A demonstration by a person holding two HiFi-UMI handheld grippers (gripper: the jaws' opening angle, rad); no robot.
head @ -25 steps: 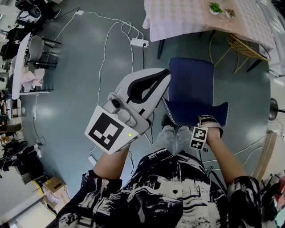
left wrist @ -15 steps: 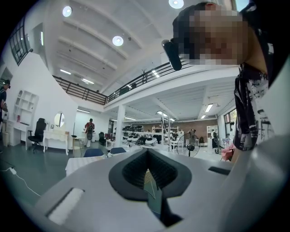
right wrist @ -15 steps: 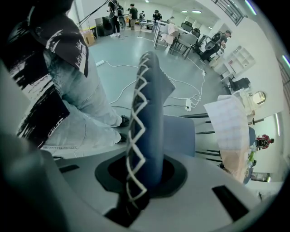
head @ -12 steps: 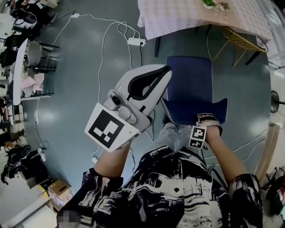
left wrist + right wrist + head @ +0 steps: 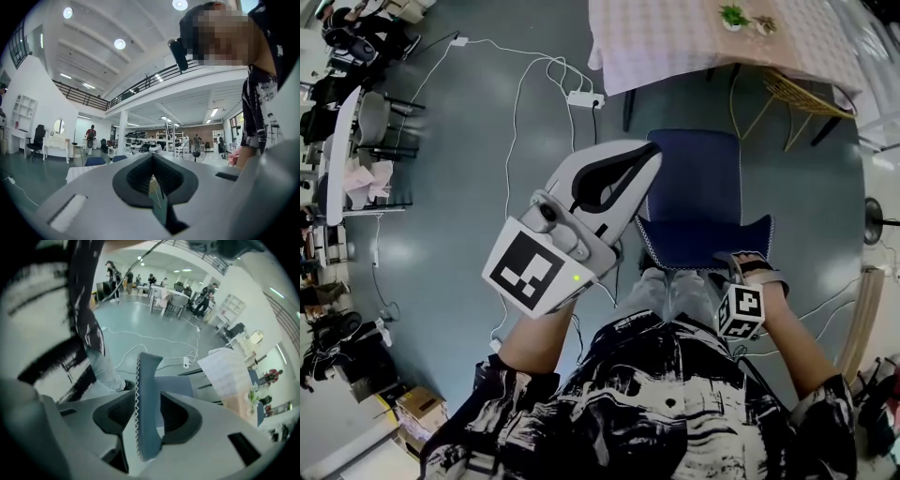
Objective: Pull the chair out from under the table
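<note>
The right gripper's jaws, just opening, stand spread. The stitched top edge of the dark blue padded chair sits loose between them and runs left to right. The chair stands just near of the pink-clothed table. The left gripper, jaws pressed together on nothing, hangs farther left.

floor: grey | on it: chair, power strip, table | on table: potted plant
</note>
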